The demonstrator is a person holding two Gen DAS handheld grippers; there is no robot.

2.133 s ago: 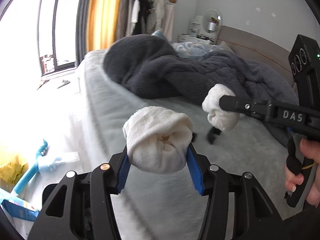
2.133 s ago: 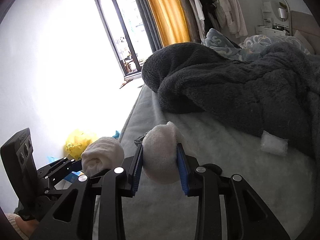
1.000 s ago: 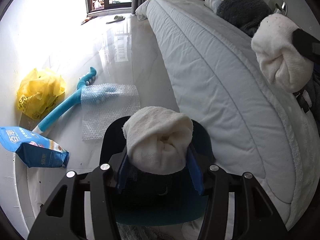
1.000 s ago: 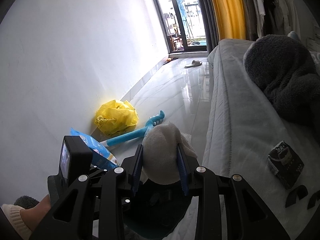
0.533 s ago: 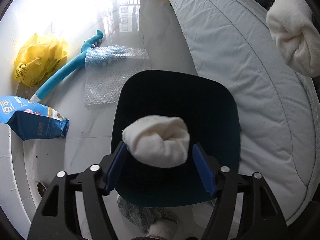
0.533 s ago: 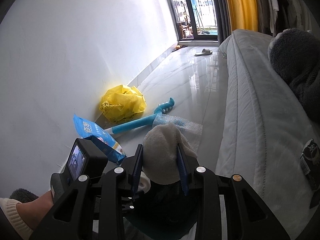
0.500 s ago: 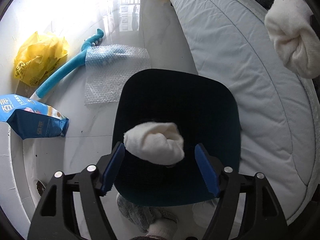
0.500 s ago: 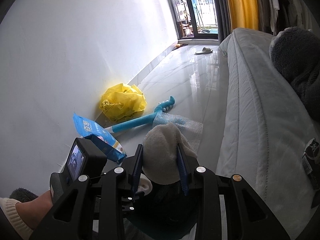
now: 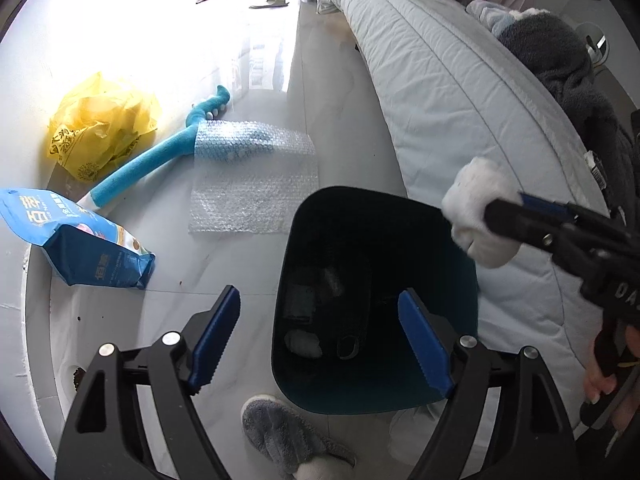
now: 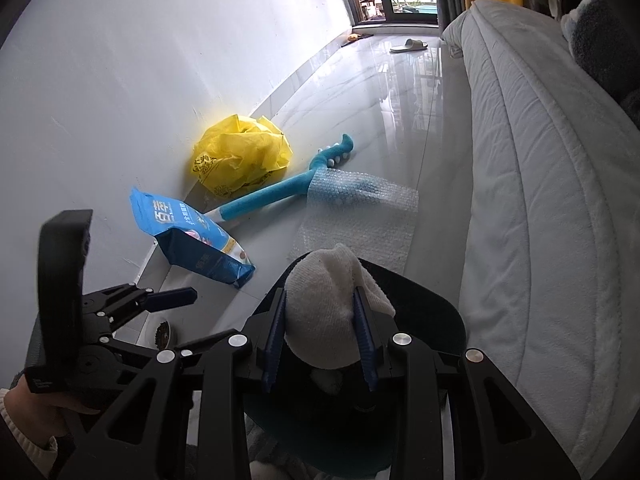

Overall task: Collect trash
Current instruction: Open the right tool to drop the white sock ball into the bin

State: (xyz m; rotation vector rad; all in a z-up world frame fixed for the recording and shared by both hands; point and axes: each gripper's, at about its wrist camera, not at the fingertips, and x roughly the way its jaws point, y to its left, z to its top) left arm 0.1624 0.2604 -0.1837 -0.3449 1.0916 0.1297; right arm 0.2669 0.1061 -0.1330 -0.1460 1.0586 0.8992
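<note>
A dark teal bin stands on the floor beside the bed. In the left wrist view my left gripper hangs over its near left side, jaws opening wide with nothing between them. A white cloth wad lies on the bin's bottom among dark items. My right gripper is shut on a second white cloth wad, held just above the bin. The left wrist view shows that held wad over the bin's right rim. The left gripper shows at the left of the right wrist view.
On the floor by the wall lie a yellow plastic bag, a blue foam stick, a bubble wrap sheet and a blue pouch. A grey mattress runs along the right. A grey slipper sits near the bin.
The left jaws spread apart and let go of their white wad, which fell into the bin. The right gripper sank toward the bin's rim with its wad.
</note>
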